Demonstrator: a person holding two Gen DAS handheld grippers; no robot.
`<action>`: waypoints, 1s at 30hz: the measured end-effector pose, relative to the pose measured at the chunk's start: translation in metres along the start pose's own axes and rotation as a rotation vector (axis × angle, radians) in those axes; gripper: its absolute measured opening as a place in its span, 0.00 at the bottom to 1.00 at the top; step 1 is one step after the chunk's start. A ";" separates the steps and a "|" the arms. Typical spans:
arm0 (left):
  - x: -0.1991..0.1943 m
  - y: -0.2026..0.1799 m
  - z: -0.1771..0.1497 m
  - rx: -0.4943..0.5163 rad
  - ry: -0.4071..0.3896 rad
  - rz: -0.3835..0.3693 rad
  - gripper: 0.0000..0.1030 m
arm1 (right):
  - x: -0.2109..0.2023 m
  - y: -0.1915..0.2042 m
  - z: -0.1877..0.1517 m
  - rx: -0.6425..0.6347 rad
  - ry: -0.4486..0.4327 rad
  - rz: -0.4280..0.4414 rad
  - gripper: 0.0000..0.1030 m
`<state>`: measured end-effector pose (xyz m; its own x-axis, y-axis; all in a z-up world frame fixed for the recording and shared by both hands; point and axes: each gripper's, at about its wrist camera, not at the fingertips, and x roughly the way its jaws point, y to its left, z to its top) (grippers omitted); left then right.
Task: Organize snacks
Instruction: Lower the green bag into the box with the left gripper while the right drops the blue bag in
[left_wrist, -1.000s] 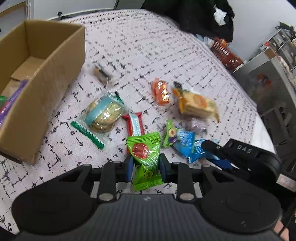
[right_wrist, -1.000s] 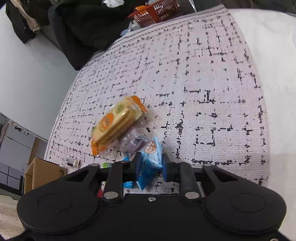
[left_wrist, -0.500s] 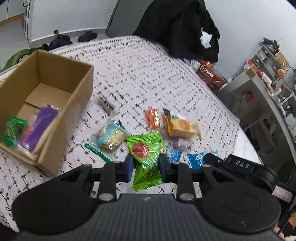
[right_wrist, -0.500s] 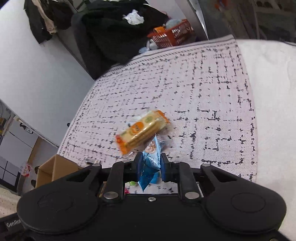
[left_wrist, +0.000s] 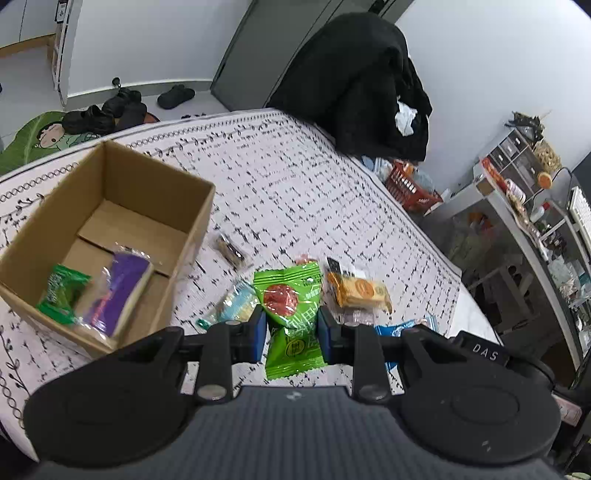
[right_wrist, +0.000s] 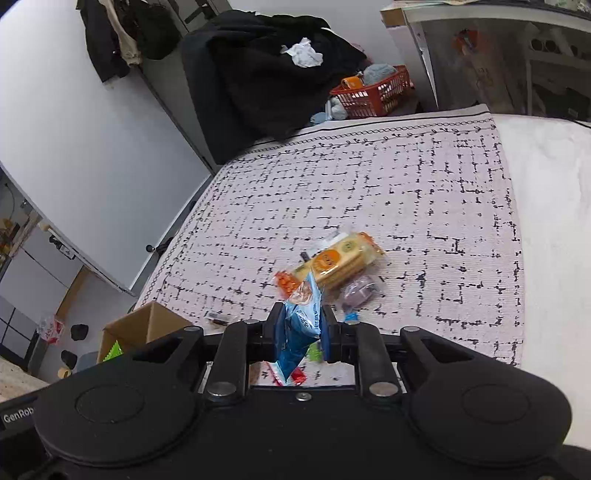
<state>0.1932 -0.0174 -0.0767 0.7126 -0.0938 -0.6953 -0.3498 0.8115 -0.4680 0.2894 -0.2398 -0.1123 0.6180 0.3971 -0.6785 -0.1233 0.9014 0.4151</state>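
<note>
My left gripper (left_wrist: 291, 334) is shut on a green snack packet (left_wrist: 290, 314) and holds it high above the patterned cloth. The open cardboard box (left_wrist: 192, 221) lies to the left, with a green packet (left_wrist: 61, 291) and a purple packet (left_wrist: 118, 291) inside. My right gripper (right_wrist: 298, 336) is shut on a blue snack packet (right_wrist: 297, 328), lifted above the cloth. Loose snacks lie below: an orange cracker pack (left_wrist: 356, 291) (right_wrist: 340, 262), a purple candy (right_wrist: 358, 291), an orange candy (right_wrist: 286, 282), a clear biscuit pack (left_wrist: 234, 306) and a small dark bar (left_wrist: 229, 249).
The box also shows at the lower left of the right wrist view (right_wrist: 147, 326). A black pile of clothes (left_wrist: 362, 92) and a red basket (left_wrist: 410, 184) lie beyond the cloth's far edge. Shelves (left_wrist: 535, 206) stand to the right. Shoes (left_wrist: 107, 110) are on the floor.
Both grippers have risen well above the cloth with their packets. The left view has come higher over the box, showing its inside.
</note>
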 end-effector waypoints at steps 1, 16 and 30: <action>-0.003 0.002 0.002 -0.002 -0.006 0.000 0.27 | -0.001 0.005 -0.001 -0.003 -0.002 0.004 0.19; -0.043 0.043 0.024 -0.047 -0.083 -0.015 0.27 | -0.012 0.067 -0.017 -0.053 -0.020 0.052 0.19; -0.049 0.088 0.040 -0.061 -0.077 -0.009 0.27 | -0.005 0.114 -0.037 -0.083 -0.018 0.089 0.19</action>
<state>0.1519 0.0815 -0.0623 0.7599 -0.0541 -0.6477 -0.3777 0.7743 -0.5078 0.2435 -0.1327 -0.0845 0.6155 0.4739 -0.6298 -0.2419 0.8740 0.4213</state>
